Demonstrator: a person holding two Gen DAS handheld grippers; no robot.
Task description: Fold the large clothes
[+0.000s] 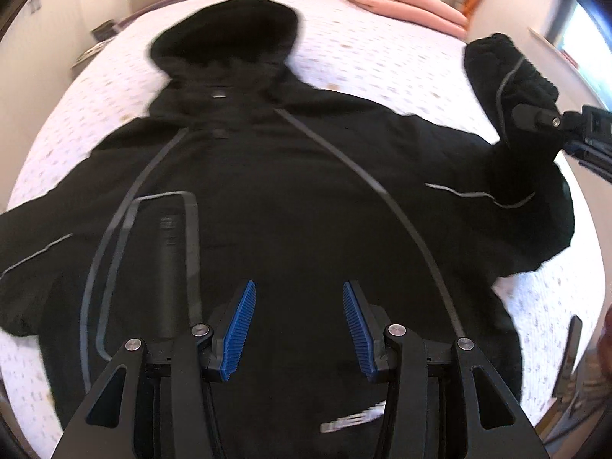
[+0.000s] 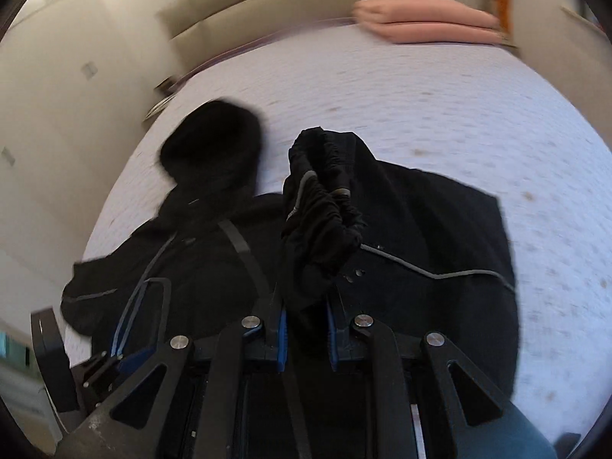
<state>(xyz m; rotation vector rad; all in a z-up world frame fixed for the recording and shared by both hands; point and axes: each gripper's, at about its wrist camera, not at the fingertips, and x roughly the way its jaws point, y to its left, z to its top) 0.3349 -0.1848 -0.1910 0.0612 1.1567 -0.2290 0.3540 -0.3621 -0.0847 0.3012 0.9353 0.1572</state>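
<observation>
A black hooded jacket (image 1: 290, 199) with grey stripes lies spread on the bed, hood (image 1: 229, 38) toward the far end. My left gripper (image 1: 298, 329) hovers open and empty over the jacket's lower body. My right gripper (image 2: 306, 329) is shut on the jacket's right sleeve (image 2: 325, 210) near its gathered cuff and holds it lifted above the jacket body. In the left wrist view the right gripper (image 1: 535, 114) shows at the far right with the cuff (image 1: 501, 65) bunched beyond it. The jacket also shows in the right wrist view (image 2: 420, 267).
The bed (image 1: 382, 49) has a white patterned sheet. Folded pink bedding (image 1: 397, 4) lies at the far end by the headboard, also in the right wrist view (image 2: 424, 19). A wall runs along the left side (image 2: 57, 114). A dark object (image 1: 570, 352) stands off the bed's right edge.
</observation>
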